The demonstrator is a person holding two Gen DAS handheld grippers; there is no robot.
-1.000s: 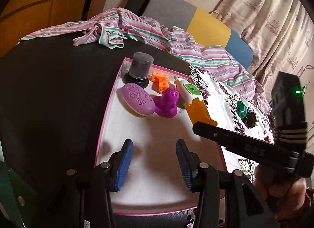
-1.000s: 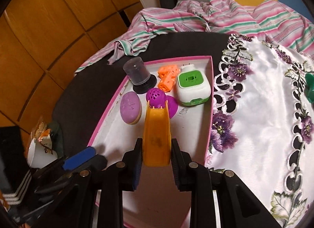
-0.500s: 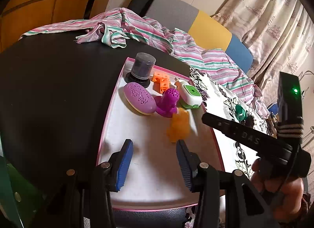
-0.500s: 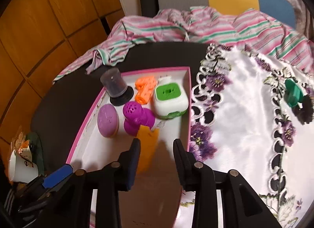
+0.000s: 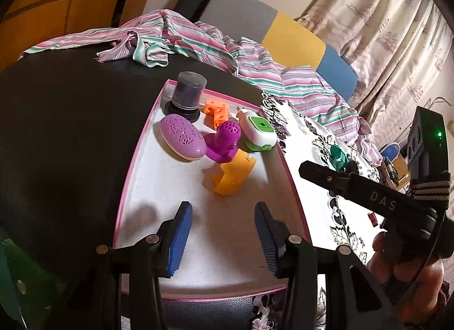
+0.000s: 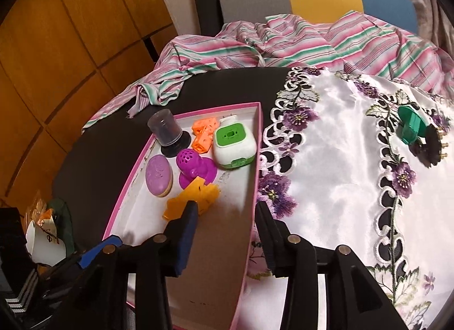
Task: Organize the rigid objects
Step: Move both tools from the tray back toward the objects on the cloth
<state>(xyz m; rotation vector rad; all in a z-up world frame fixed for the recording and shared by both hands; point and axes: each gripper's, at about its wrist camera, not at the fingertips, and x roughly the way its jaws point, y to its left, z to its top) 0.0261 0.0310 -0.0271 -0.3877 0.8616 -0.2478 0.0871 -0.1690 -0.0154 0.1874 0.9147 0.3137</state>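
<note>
Released since a second ago, the orange clip [image 6: 190, 198] now lies in the pink tray [image 6: 126, 188] beside the purple strainer [image 6: 195, 166] — right gripper [image 6: 224, 233] opening, empty. Green piece [image 6: 410, 124] sits far right on the cloth, nearer it; left gripper [image 5: 222, 235] open, empty.

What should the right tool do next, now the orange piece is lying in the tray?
Probably swing over to the green piece on the white cloth. The orange piece lies free in the tray, the right tool is opening with nothing between its pads, and the green piece is still outside the tray.
</note>
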